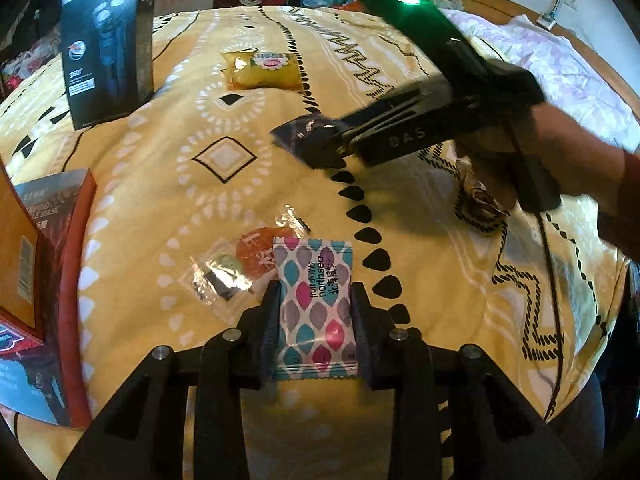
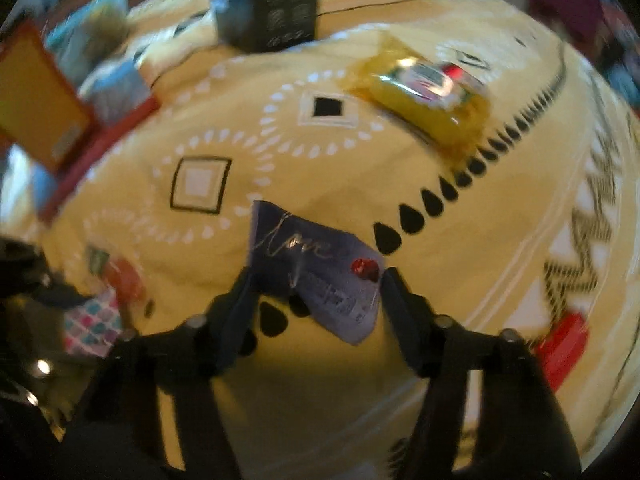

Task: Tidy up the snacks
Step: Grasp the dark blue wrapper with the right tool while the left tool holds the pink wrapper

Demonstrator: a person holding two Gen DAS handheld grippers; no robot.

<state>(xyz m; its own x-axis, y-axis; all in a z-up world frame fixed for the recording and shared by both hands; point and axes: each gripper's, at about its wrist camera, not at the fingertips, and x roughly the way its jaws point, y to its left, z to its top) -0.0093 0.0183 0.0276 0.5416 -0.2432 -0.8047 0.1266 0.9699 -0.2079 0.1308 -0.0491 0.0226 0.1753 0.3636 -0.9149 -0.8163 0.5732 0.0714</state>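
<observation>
My left gripper is shut on a packet with a teal, pink and purple leaf pattern, held upright between both pads low over the yellow patterned cloth. Just beyond it lies an orange sweet in a clear wrapper. My right gripper points steeply down with a dark blue packet between its fingers, both pads against its edges. The left wrist view shows that right gripper on the dark blue packet at mid-cloth. A yellow packet lies farther off.
A tall black box stands at the cloth's far side. An open orange and red box sits at the left edge. A crumpled foil wrapper lies under the person's hand, and a red packet lies at the right.
</observation>
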